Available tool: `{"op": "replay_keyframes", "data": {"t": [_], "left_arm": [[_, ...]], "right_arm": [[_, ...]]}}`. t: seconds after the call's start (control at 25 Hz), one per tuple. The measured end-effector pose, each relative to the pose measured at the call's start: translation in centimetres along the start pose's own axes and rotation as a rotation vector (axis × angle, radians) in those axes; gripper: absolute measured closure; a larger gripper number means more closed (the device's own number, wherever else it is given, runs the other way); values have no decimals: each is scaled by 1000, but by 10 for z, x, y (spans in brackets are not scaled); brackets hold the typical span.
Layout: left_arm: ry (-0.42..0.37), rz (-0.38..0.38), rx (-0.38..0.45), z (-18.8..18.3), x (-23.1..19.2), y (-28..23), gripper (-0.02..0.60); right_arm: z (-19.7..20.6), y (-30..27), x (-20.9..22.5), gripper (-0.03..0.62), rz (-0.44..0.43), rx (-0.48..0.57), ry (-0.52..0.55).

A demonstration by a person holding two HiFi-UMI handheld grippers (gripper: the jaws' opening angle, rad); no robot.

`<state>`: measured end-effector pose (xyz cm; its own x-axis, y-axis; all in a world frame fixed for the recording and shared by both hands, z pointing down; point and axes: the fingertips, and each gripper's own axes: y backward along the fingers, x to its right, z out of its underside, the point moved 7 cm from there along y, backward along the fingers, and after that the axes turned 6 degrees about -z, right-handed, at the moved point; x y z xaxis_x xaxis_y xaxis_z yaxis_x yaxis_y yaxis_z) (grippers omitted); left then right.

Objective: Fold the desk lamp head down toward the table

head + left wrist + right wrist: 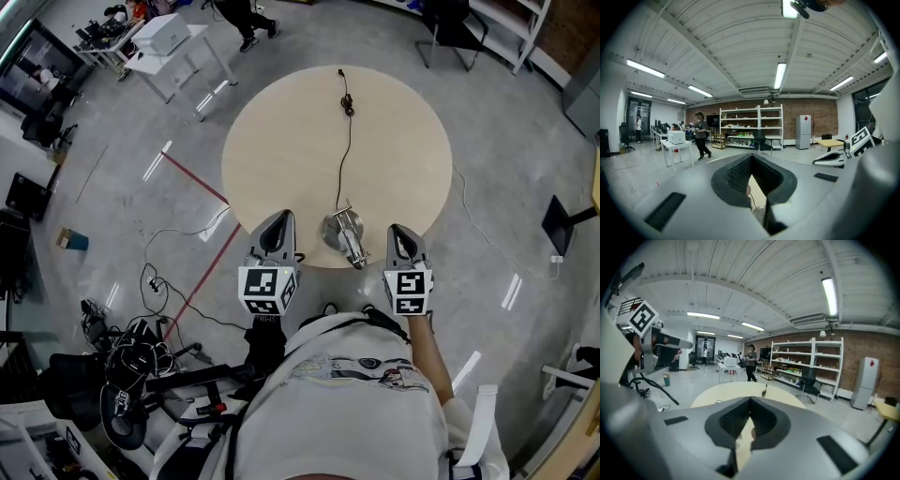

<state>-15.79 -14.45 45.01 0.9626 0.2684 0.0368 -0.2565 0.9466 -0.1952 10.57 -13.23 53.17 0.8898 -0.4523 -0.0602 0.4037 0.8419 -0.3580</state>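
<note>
Silver desk lamp (345, 234) between left hand-held gripper (278, 221), right hand-held gripper (403, 232) (both shut).

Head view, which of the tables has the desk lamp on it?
The round beige table in the middle: the desk lamp stands at its near edge. The white rectangular table at upper left carries a white box.

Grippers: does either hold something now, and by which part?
Nothing is held: left gripper and right gripper are shut, empty, clear of the desk lamp.
</note>
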Motion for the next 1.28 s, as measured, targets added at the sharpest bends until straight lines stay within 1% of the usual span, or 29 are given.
{"op": "replay_keyframes", "data": {"t": [0.12, 0.28, 0.52, 0.8, 0.96, 1.28], "left_arm": [[-1, -1, 8, 0, 0, -2, 581], [2, 0, 14, 1, -3, -5, 581], [6, -7, 32, 0, -5, -8, 581], [9, -22, 44, -3, -6, -6, 581], [6, -18, 57, -7, -4, -5, 581], [1, -12, 52, -4, -2, -5, 581]], "right_arm": [[-25, 3, 3, 588, 25, 62, -2], [-47, 5, 5, 588, 48, 115, -13], [-61, 10, 9, 588, 54, 170, -21], [-75, 17, 7, 588, 45, 202, -20], [-83, 21, 7, 588, 45, 221, -20], [-82, 23, 7, 588, 55, 219, -44]]}}
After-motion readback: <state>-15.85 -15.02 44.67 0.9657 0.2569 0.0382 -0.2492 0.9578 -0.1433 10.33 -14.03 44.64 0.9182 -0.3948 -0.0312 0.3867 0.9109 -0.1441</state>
